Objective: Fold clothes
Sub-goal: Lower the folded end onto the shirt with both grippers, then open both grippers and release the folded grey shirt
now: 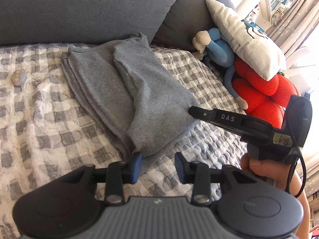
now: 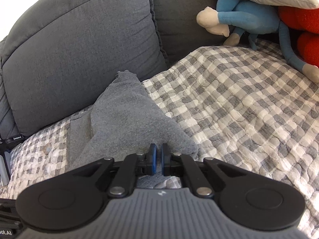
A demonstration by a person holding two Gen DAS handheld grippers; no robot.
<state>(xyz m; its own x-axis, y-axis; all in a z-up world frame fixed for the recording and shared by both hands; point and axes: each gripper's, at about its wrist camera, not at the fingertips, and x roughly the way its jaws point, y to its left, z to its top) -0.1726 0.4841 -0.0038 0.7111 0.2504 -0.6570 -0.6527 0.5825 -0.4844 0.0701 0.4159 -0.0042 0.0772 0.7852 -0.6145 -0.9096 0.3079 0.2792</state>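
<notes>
Quilt [image 2: 249,103] lies bare rightward; right hand-held gripper [image 2: 159,157] pinches garment [image 1: 127,91] edge, left [image 1: 158,165] parted.

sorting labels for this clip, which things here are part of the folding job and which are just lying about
Job: grey garment, left gripper, right gripper.

Lying about: white cushion, blue plush monkey, red plush toy, checked quilt, grey sofa cushion.

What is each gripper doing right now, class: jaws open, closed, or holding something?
Left gripper: jaws open, holding nothing, at the near edge of the grey garment.
Right gripper: jaws nearly closed at the garment's corner; whether they pinch the fabric cannot be told.
</notes>
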